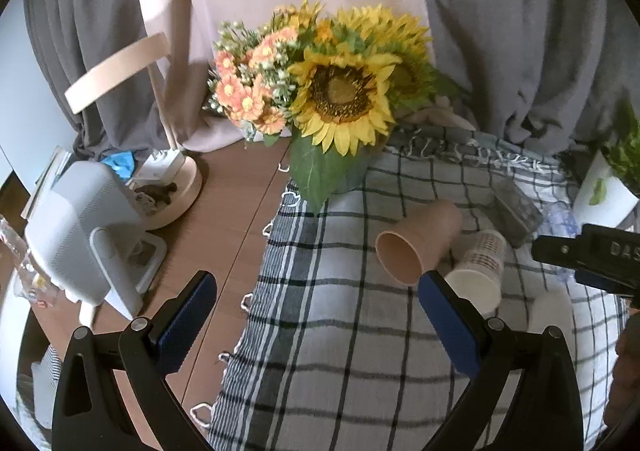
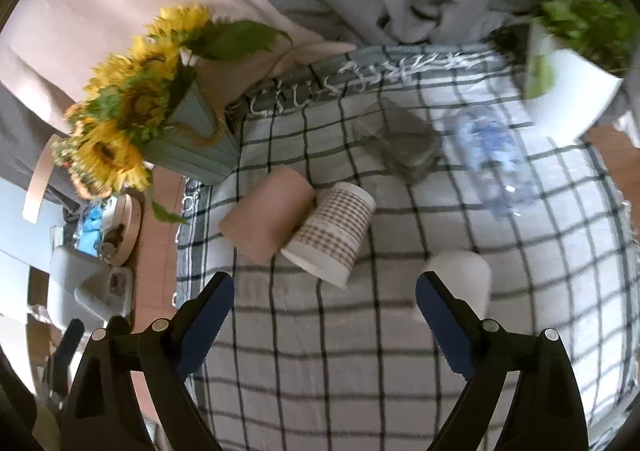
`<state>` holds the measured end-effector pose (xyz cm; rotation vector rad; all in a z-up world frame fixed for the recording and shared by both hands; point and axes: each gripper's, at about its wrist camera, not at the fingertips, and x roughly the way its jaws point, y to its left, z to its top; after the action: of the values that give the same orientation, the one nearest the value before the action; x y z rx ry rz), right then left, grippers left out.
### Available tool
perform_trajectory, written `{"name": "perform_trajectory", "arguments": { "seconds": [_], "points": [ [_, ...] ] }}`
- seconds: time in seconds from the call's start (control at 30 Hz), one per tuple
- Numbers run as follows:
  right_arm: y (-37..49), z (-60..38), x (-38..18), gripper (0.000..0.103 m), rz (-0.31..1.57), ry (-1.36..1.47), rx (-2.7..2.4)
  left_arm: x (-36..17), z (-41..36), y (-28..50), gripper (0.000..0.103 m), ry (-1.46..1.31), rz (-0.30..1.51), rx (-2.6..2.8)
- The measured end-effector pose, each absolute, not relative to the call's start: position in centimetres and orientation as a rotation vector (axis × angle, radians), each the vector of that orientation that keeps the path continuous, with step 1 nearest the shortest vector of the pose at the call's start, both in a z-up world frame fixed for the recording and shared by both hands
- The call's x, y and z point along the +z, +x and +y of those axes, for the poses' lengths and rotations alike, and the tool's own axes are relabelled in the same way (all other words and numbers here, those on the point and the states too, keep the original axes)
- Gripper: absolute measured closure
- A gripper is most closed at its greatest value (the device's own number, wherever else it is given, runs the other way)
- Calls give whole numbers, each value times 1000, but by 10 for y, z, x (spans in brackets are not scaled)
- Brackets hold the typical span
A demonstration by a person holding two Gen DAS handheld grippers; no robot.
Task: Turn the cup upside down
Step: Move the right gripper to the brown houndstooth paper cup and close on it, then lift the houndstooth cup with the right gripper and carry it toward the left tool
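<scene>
A brown paper cup (image 1: pixel 420 239) lies on its side on the checked cloth (image 1: pixel 340 351), its mouth toward me. A white patterned paper cup (image 1: pixel 480 267) lies on its side touching it. In the right wrist view both show, the brown cup (image 2: pixel 266 221) left of the patterned cup (image 2: pixel 334 231), and a plain white cup (image 2: pixel 460 283) stands mouth-down by the right fingertip (image 2: pixel 434 301). My left gripper (image 1: pixel 316 299) is open and empty, short of the cups. My right gripper (image 2: pixel 324 297) is open and empty just before the patterned cup.
A sunflower bouquet in a grey-green pot (image 2: pixel 192 143) stands at the cloth's far left corner. A clear glass (image 2: pixel 400 143) and a crumpled plastic bottle (image 2: pixel 492 159) lie behind the cups. A white planter (image 2: pixel 568 91) is far right. A lamp base (image 1: pixel 176 187) and a white appliance (image 1: pixel 88 235) stand on the wooden table (image 1: pixel 224 219).
</scene>
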<state>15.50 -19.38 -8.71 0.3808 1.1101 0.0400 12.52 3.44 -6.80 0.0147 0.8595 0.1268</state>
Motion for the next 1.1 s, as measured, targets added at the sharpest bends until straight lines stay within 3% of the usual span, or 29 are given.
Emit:
{"name": "perform_trajectory", "arguments": {
  "seconds": [0.3,0.67,0.9,1.1],
  "points": [
    [220,-199,-146,19,1296,528,11,-91,34,158,0,2,917,134],
    [249,-198,-186,26,1392,543,-57,-109,34,173,0,-4,972,150],
    [260,-193,-196,36,1409,548,-46,-120,36,175,0,-15,1012,149],
    [261,-192,-191,36,1388,540,-55,-118,39,170,0,-21,1018,146]
  ]
}}
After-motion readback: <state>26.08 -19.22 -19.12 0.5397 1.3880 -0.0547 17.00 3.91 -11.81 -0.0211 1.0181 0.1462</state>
